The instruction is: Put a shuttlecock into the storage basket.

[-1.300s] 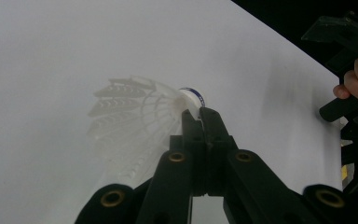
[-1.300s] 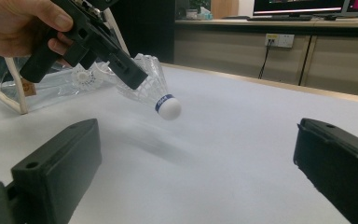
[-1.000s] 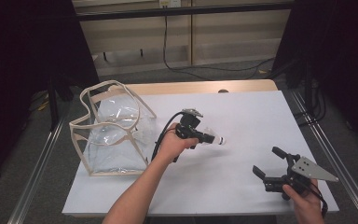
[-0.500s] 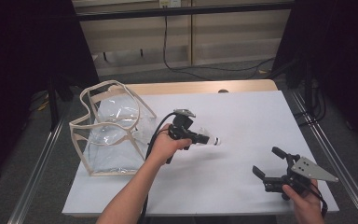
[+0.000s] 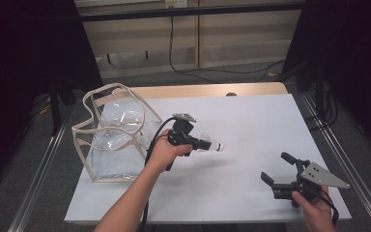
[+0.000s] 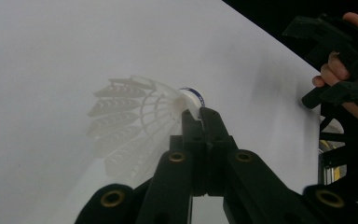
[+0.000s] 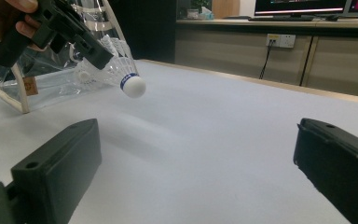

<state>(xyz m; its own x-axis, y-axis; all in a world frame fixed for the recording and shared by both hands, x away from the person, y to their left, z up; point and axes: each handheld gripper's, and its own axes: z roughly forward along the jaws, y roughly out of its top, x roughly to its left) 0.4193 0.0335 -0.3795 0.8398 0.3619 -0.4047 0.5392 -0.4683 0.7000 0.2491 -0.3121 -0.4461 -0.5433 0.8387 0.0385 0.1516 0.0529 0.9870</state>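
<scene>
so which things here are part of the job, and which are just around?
In the job:
- shuttlecock, held off the table in the left claw
- clear bag

Around:
- right claw, open, idle
- table

Left gripper [image 5: 207,143] clamped, right gripper [image 5: 279,170] agape.

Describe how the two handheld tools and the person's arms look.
Both are black, two-jawed and angular. The left tool trails a black cable past the bare forearm, with a small grey plate on top. The right tool carries a larger grey three-cornered plate with small holes. No sleeves show.
</scene>
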